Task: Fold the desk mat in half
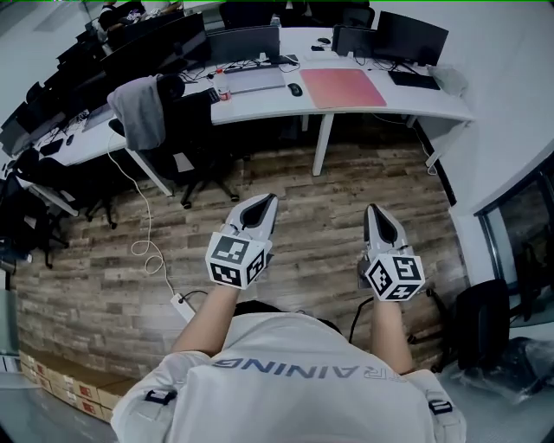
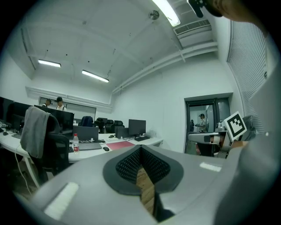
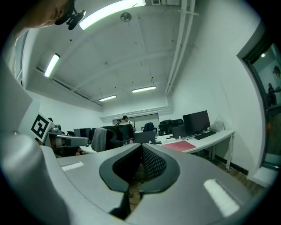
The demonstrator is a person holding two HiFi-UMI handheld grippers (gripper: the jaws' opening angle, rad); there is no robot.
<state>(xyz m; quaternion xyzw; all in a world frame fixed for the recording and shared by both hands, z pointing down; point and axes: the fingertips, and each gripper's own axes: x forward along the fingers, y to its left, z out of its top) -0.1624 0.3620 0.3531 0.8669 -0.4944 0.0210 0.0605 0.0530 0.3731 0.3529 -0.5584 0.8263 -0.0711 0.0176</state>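
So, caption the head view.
Left gripper and right gripper, jaws shut, empty, face the mat on the desk.

Bright, even light from ceiling strip lights (image 3: 113,12); shadows soft. Gripper views: strong fisheye bending, black vignetted corners, near foreground blurred.

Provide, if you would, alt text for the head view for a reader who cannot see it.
Seen from above, a person in a white shirt holds the left gripper and right gripper, both shut and empty, out over a wooden floor. Ahead stands a curved white desk with a pink desk mat lying flat beside monitors.
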